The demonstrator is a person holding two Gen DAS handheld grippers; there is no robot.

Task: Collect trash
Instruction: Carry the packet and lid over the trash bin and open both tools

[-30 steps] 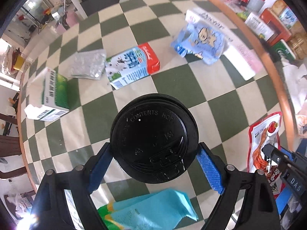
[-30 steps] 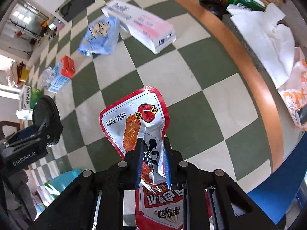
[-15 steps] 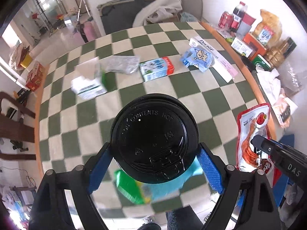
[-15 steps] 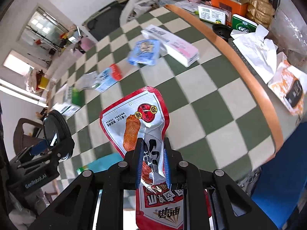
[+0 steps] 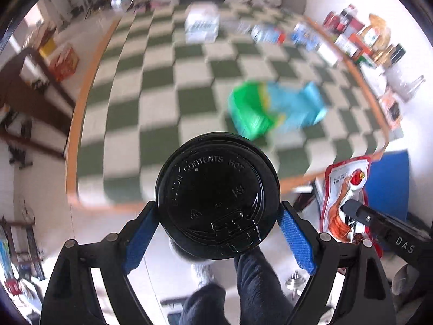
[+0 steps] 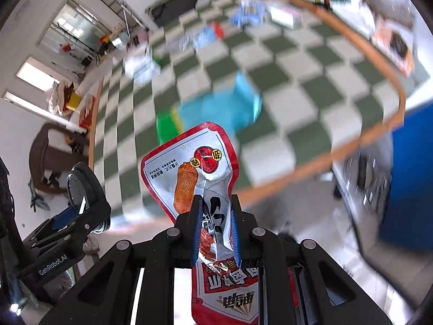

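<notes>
Gripping a black-lidded coffee cup (image 5: 217, 195) between its blue pads (image 5: 296, 234), the left gripper (image 5: 217, 216) stands spread wide around the lid, which reads "CONTENTS HOT" and faces the camera. Beyond it lies the green-and-white checked table (image 5: 151, 113) with its orange rim, and a crumpled teal and green bag (image 5: 273, 108) on it, blurred. A person's dark trouser legs (image 5: 243, 279) and what may be a white shoe show below the cup. The right gripper (image 6: 215, 227) is pinched tight on a red-and-silver snack pouch (image 6: 197, 168), which sticks up past the fingertips and hangs out behind them. Both held items are off the table, near its front edge. Further packets and cartons (image 6: 208, 33) at the far side are too smeared to name.
</notes>
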